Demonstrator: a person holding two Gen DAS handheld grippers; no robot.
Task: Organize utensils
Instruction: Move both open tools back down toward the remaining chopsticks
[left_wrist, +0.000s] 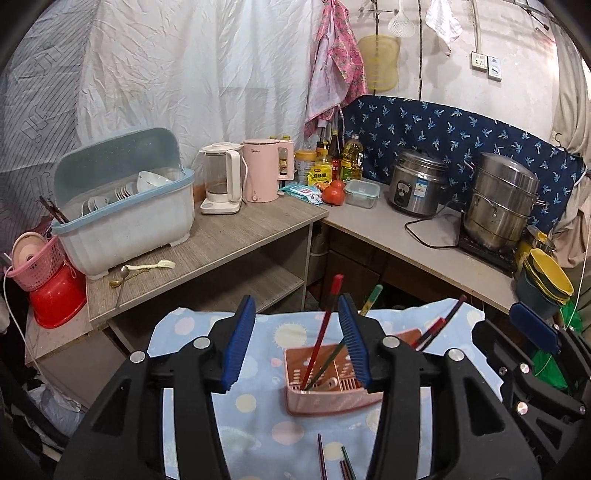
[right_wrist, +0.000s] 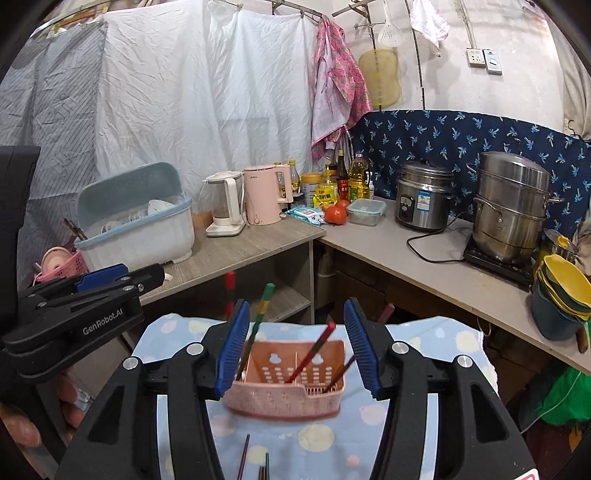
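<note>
A pink plastic utensil holder (left_wrist: 325, 400) (right_wrist: 284, 395) stands on a small table with a blue dotted cloth (left_wrist: 266, 424) (right_wrist: 317, 439). Several coloured chopsticks lean in its compartments, a red one (left_wrist: 325, 325) (right_wrist: 310, 354) among them. Loose chopsticks (left_wrist: 321, 458) (right_wrist: 245, 458) lie on the cloth at the near edge. My left gripper (left_wrist: 297, 343) is open and empty above the holder. My right gripper (right_wrist: 293, 343) is open and empty, also above the holder. The right gripper shows in the left wrist view (left_wrist: 532, 332); the left one shows in the right wrist view (right_wrist: 92, 291).
A grey side table (left_wrist: 221, 236) holds a blue-lidded dish rack (left_wrist: 125, 218), kettles (left_wrist: 221, 181) and loose spoons (left_wrist: 122, 277). The corner counter (left_wrist: 406, 229) bears bottles, a rice cooker (left_wrist: 417, 184) and a steamer pot (left_wrist: 502, 203). Pink basket and red basin (left_wrist: 55, 295) sit left.
</note>
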